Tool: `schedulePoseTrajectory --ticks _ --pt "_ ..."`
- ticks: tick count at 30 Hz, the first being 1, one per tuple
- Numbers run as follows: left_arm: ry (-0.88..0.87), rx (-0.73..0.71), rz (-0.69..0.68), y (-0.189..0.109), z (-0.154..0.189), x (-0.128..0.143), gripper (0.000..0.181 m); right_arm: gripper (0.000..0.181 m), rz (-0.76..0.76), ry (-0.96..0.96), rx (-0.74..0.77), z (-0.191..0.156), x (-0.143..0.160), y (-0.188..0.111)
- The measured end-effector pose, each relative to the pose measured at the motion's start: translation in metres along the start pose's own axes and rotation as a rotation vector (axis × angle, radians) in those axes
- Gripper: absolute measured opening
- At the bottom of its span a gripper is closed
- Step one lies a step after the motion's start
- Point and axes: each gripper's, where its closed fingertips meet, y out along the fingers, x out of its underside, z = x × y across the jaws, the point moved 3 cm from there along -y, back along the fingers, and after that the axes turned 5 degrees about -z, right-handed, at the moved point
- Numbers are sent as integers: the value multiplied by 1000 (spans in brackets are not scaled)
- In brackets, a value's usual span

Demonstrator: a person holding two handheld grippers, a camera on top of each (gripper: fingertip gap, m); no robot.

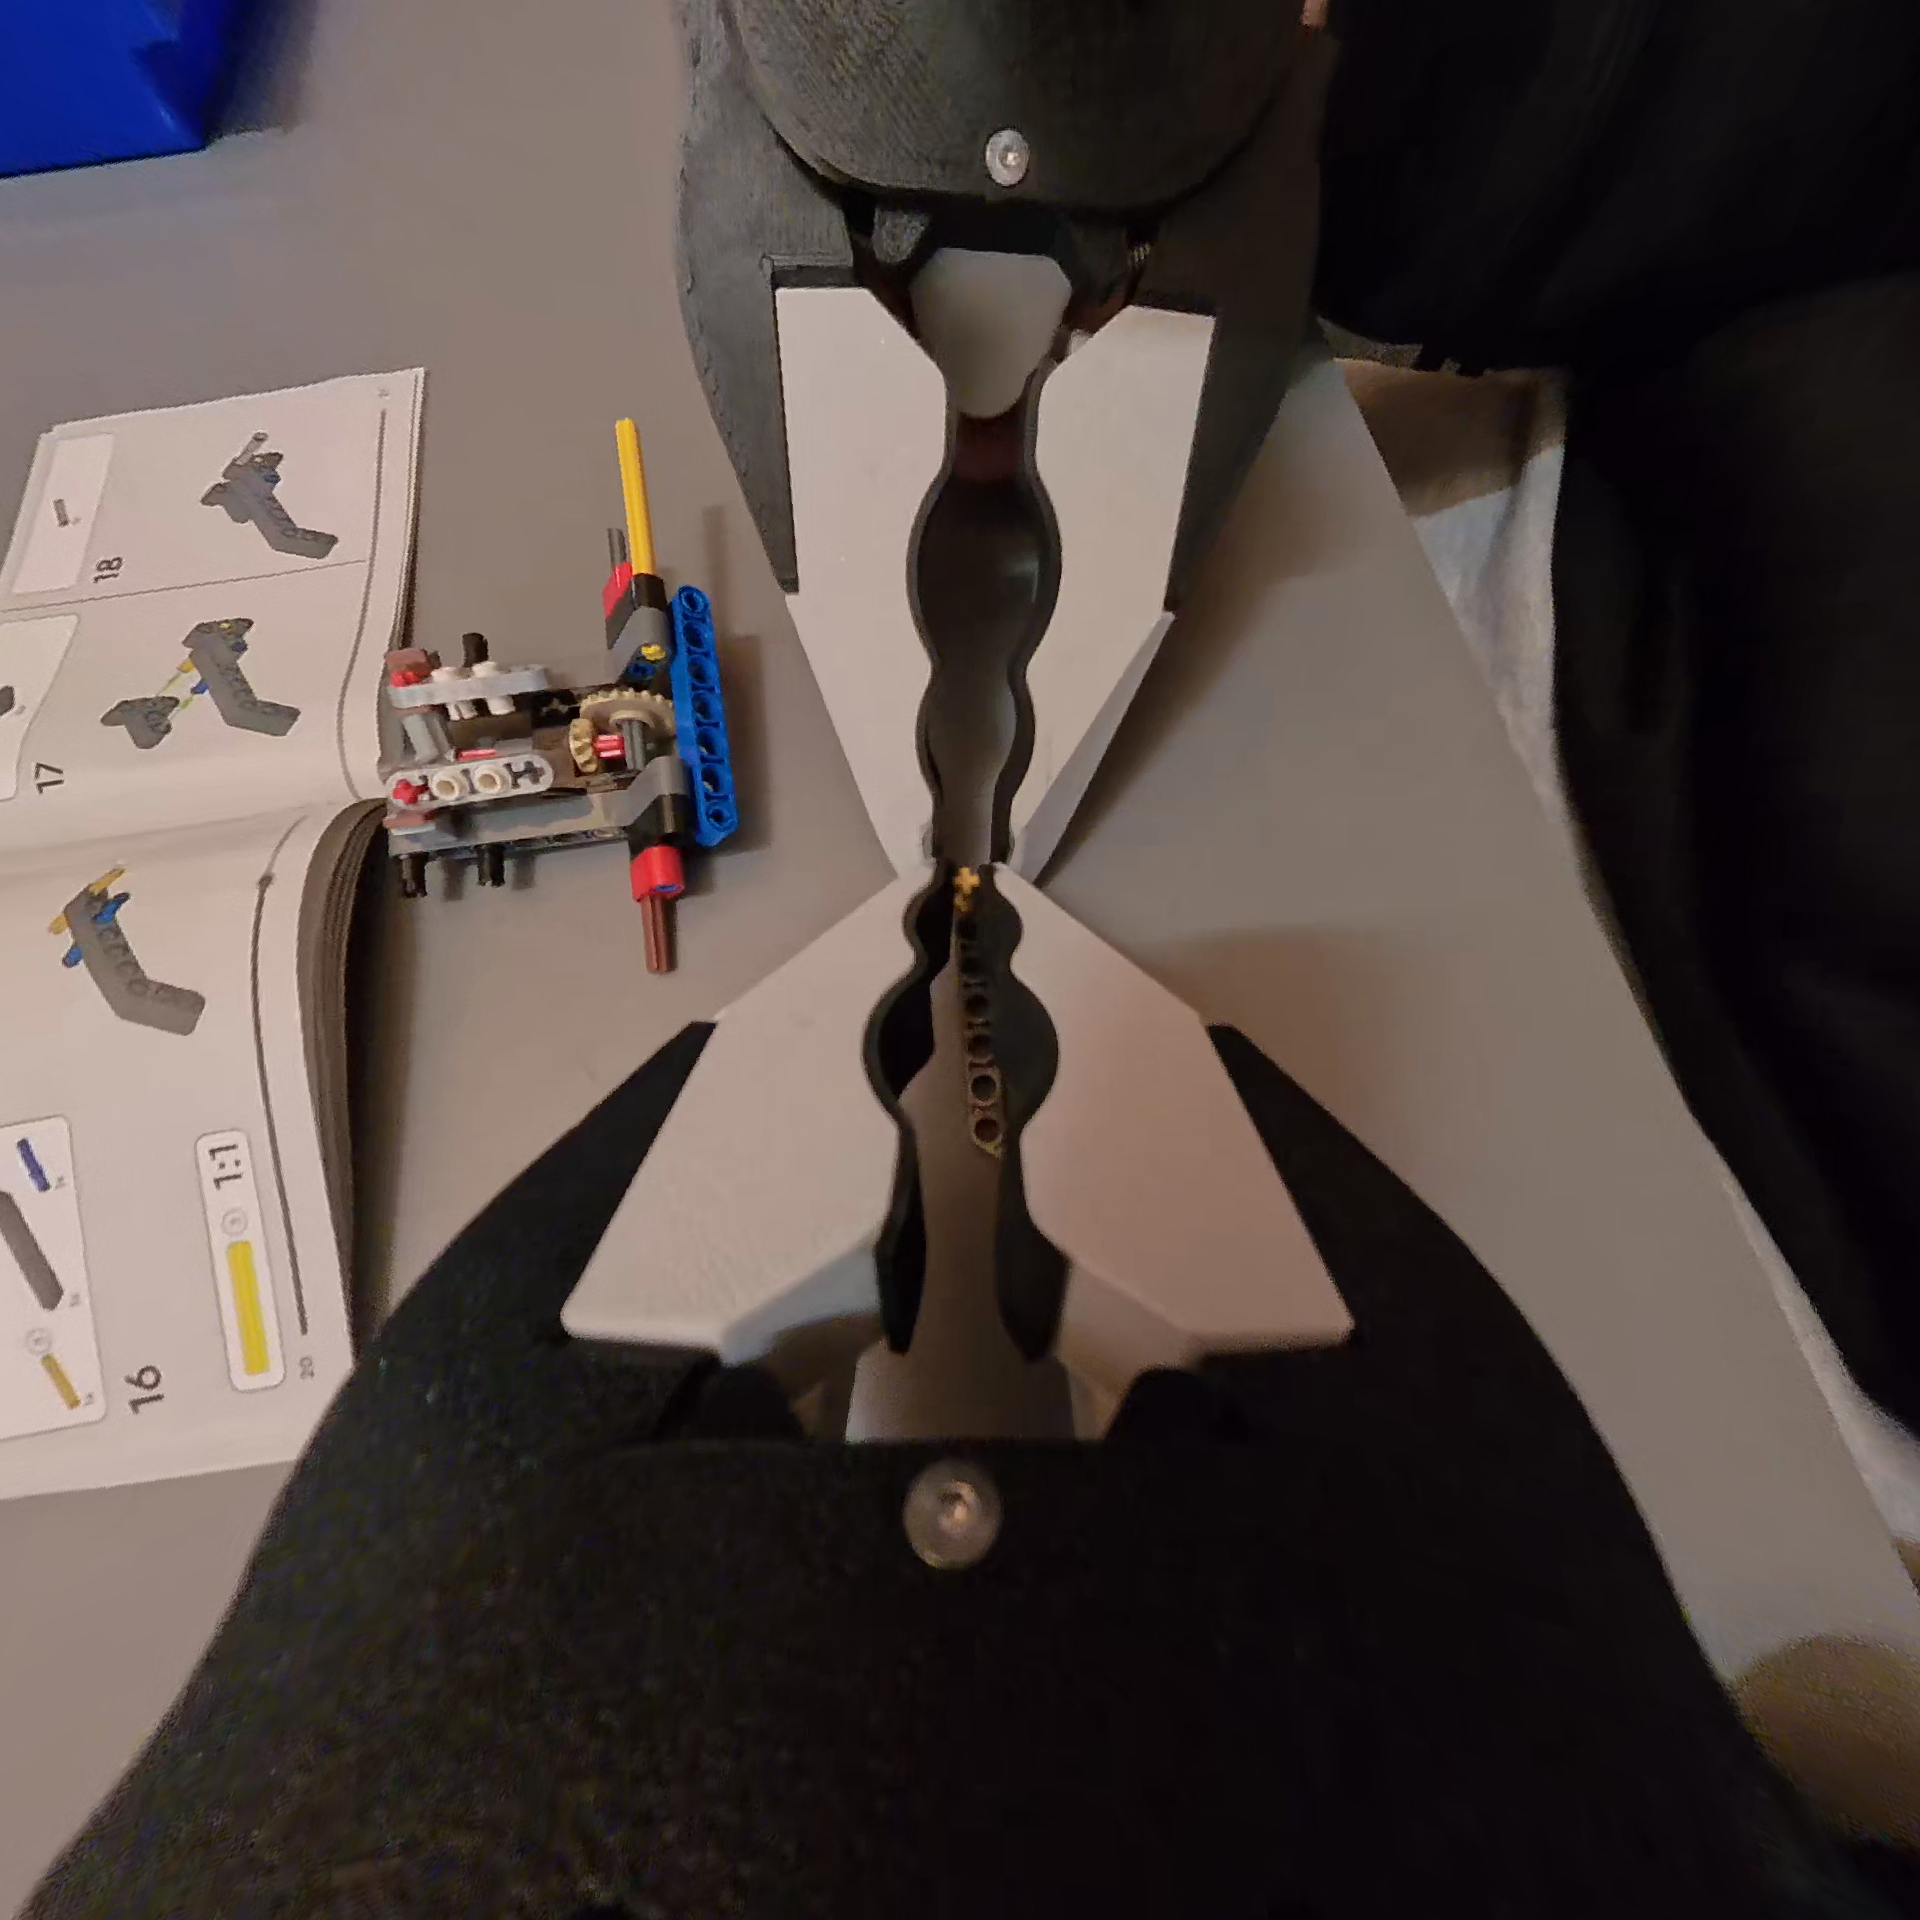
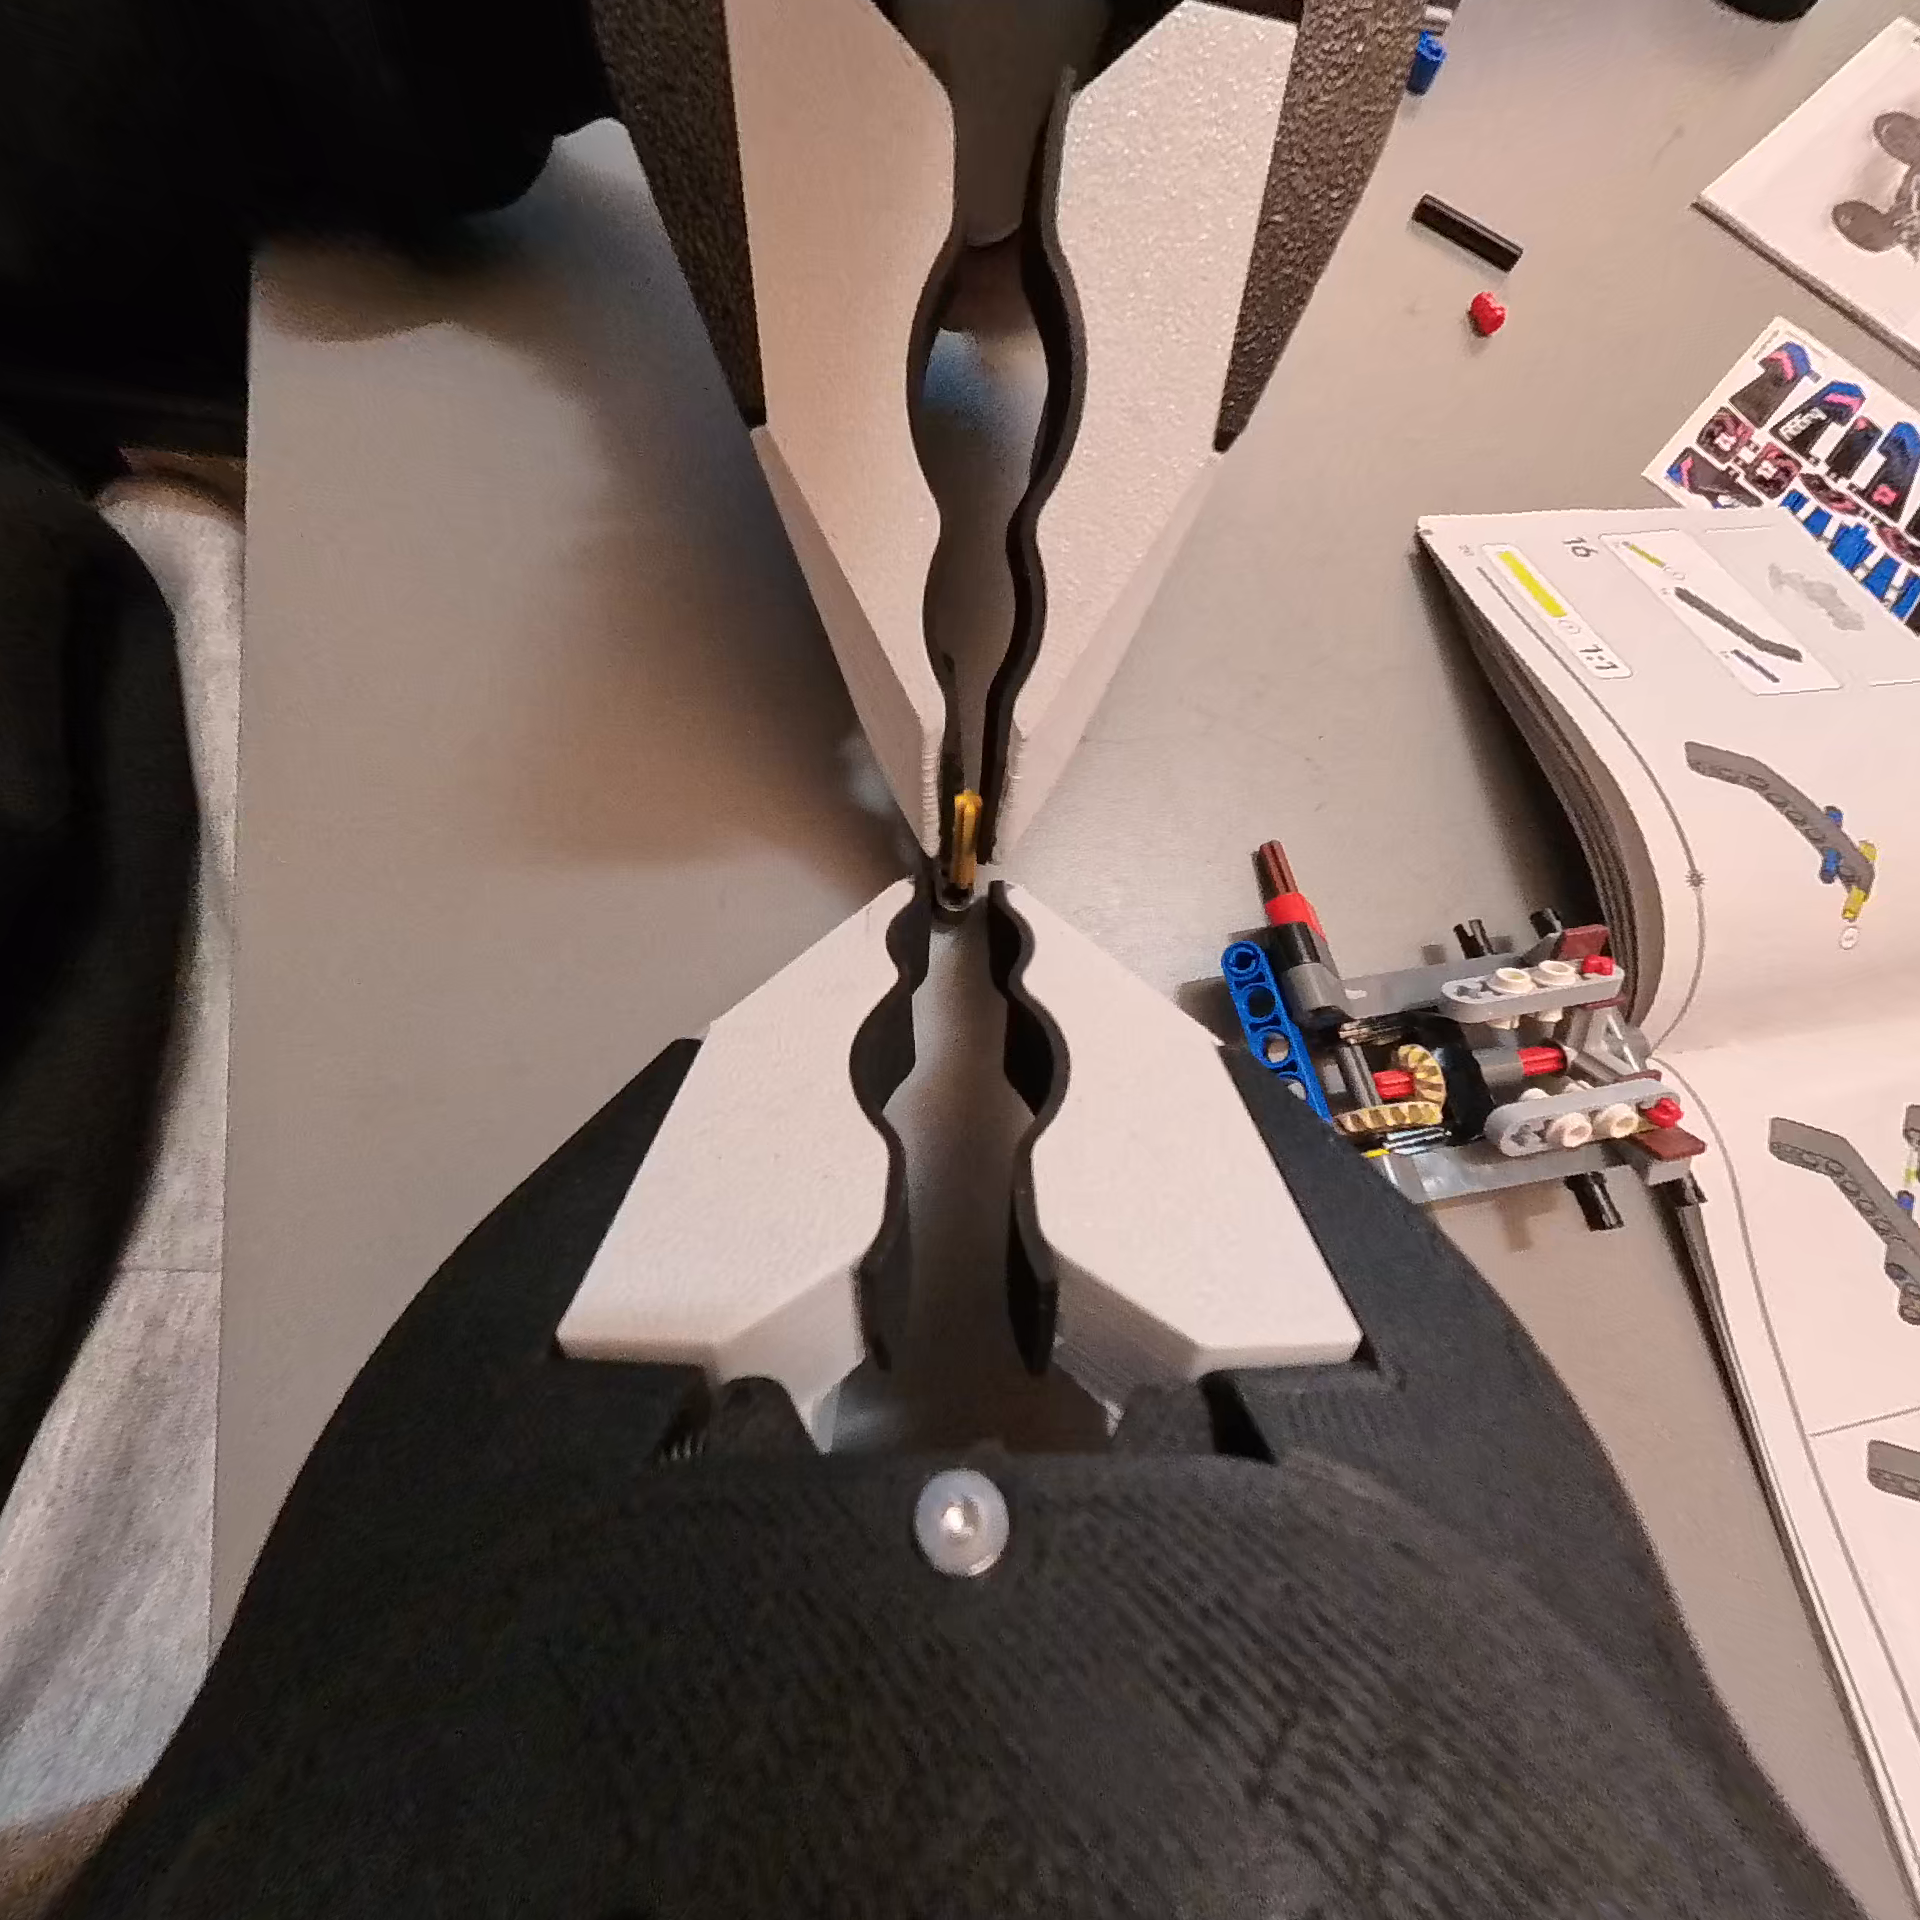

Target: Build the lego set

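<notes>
A dark perforated beam [image 1: 982,1049] sat edge-on between the fingers of the left gripper [image 1: 961,899], clenched there, its row of holes running back along the gap. At its far end a yellow axle [image 2: 965,823] met it; the cross-shaped yellow tip [image 1: 967,883] showed right at the fingertips. The right gripper [image 2: 954,899] pointed nose to nose at the left one, tips almost touching. From its own camera its jaws stood slightly apart, and the yellow axle lay between the opposing fingers with its end at a dark hole (which tool actually bore it could not be told).

Both tools hovered over a grey table [image 1: 540,260]. Well off to the side lay the partly built model [image 1: 566,748]: grey frame, blue beam along one edge, tan gears, red bushes, a long yellow axle sticking out. It rested just beside the open instruction booklet [image 1: 187,935], one corner touching the page edge.

Farther out: a sticker sheet [image 2: 1808,447], a short black axle [image 2: 1467,247], a small red piece [image 2: 1488,312], a blue pin [image 2: 1430,52]. A blue bin [image 1: 104,73] sat at the table's far corner.
</notes>
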Motion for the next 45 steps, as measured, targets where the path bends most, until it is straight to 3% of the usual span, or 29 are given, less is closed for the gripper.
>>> schedulePoseTrajectory --ticks 10,22,27,45 --pt "164 44 43 1 -3 0 2 6 -2 46 -47 1 0 1" --pt "143 86 56 2 -5 -1 1 7 -2 61 -53 3 0 1" --pt "140 110 67 3 -4 -1 2 16 0 70 -70 3 4 -2" --pt "155 117 11 2 -4 -3 2 6 -2 75 -64 4 4 -2"
